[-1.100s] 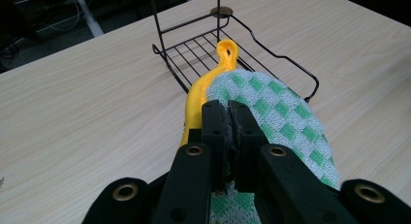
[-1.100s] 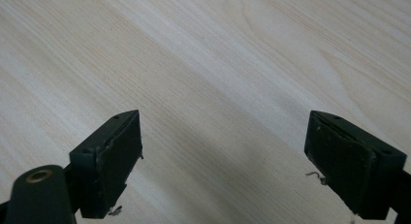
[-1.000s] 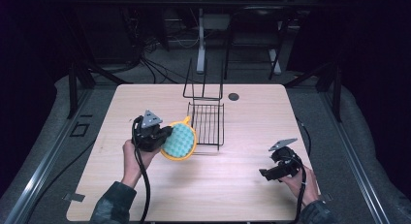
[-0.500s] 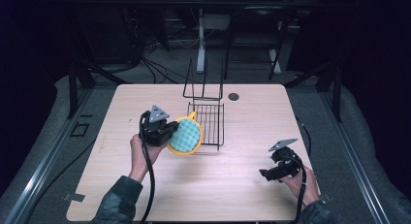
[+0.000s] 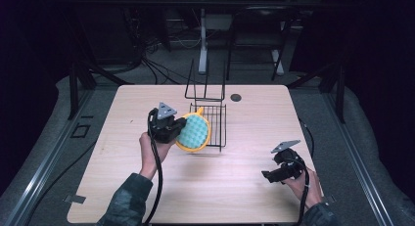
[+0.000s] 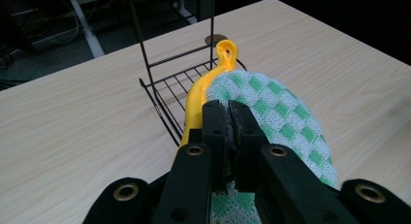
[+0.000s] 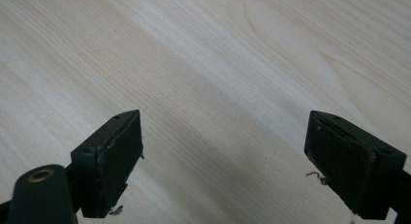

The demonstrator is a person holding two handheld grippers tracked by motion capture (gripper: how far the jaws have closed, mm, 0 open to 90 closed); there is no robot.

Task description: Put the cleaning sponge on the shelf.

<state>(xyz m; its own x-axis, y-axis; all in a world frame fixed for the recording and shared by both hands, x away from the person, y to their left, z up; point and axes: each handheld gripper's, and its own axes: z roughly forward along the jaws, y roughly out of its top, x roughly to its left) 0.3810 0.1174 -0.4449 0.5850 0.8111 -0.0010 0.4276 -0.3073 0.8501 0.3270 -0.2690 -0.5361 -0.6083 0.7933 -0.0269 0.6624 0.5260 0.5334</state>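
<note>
A round green-and-white checked pad (image 5: pixel 195 132) with a yellow rim and a yellow hanging loop (image 6: pixel 228 52) is held on edge just above the table. My left gripper (image 5: pixel 179 130) is shut on the pad's near edge, and in the left gripper view the jaws (image 6: pixel 230 112) pinch the cloth (image 6: pixel 274 112). The pad's far side touches or overlaps the left side of a black wire rack (image 5: pixel 213 119) (image 6: pixel 167 83). My right gripper (image 5: pixel 266 176) rests low at the front right, open, with bare wood between its jaws (image 7: pixel 237 156).
The wooden table (image 5: pixel 235 196) carries a small dark round disc (image 5: pixel 236 97) (image 6: pixel 215 39) behind the rack. The rack's tall wire back (image 5: pixel 205 81) stands upright at its far end. Cables trail from both grippers toward the table's front edge.
My left hand has carried the pad to the right and a little farther away, up against the wire rack. The right hand has stayed put.
</note>
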